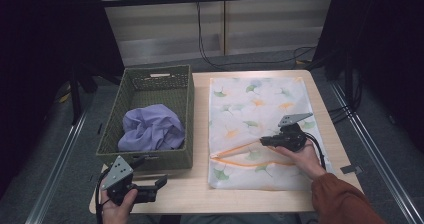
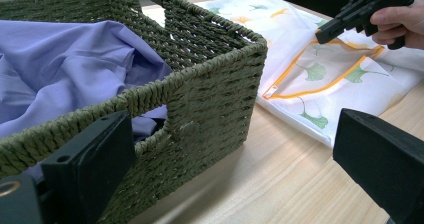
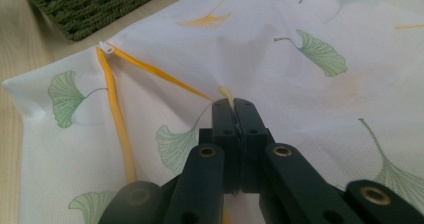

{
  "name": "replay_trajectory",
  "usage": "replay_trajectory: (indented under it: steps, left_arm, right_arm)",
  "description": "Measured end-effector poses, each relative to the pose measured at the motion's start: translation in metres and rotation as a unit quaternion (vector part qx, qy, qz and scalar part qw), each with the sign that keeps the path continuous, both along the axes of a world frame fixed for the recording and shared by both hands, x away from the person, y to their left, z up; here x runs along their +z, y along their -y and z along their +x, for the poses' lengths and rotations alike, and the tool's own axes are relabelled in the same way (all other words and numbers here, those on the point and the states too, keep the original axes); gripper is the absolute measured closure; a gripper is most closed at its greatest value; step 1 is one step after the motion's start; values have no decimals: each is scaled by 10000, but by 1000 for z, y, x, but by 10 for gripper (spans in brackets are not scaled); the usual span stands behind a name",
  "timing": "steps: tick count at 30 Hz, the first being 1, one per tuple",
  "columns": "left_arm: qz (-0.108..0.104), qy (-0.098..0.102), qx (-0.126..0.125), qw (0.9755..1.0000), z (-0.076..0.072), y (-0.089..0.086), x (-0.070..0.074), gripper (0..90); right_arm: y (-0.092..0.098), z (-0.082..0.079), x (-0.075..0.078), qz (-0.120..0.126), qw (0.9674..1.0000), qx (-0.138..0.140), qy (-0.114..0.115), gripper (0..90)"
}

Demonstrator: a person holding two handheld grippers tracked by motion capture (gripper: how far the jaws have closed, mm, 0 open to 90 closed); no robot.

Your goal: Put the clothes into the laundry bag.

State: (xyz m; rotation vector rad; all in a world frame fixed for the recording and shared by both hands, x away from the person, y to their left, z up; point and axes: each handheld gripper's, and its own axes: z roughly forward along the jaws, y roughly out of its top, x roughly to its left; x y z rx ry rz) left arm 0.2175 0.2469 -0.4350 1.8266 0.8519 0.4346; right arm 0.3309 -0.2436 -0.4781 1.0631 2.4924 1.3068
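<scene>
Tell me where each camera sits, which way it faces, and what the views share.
High view: above the person's side, looking forward and down on the table; forearms and both hands enter from the bottom, left tool and right tool.
Left gripper view: rides the left tool, facing the green basket with purple cloth; its open jaws rise at the bottom.
Right gripper view: rides the right tool, shut on the laundry bag at its orange zipper.
Shared: all show the bag and basket.

Wooden table point(image 1: 200, 196), grey floor point(image 1: 55, 149), panelled wall point(image 1: 165, 29).
</scene>
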Motion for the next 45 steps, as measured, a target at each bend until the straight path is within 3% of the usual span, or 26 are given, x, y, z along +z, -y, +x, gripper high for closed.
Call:
replay_trajectory:
  steps: [14, 21, 32, 45]
  left_arm:
    - [38, 30, 5, 10000, -1, 1, 0, 32]
    - [9, 20, 44, 10000, 0, 0, 0, 30]
    - [-14, 32, 47, 10000, 0, 0, 1, 30]
    - [-32, 57, 97, 9999, -1, -2, 1, 30]
  right_arm:
    - [3, 0, 12, 216, 9996, -59, 198, 896]
    - [7, -1, 20, 492, 9982, -132, 313, 896]
    - [13, 0, 34, 678, 9965, -201, 455, 895]
    - [8, 10, 49, 638, 9960, -266, 564, 895]
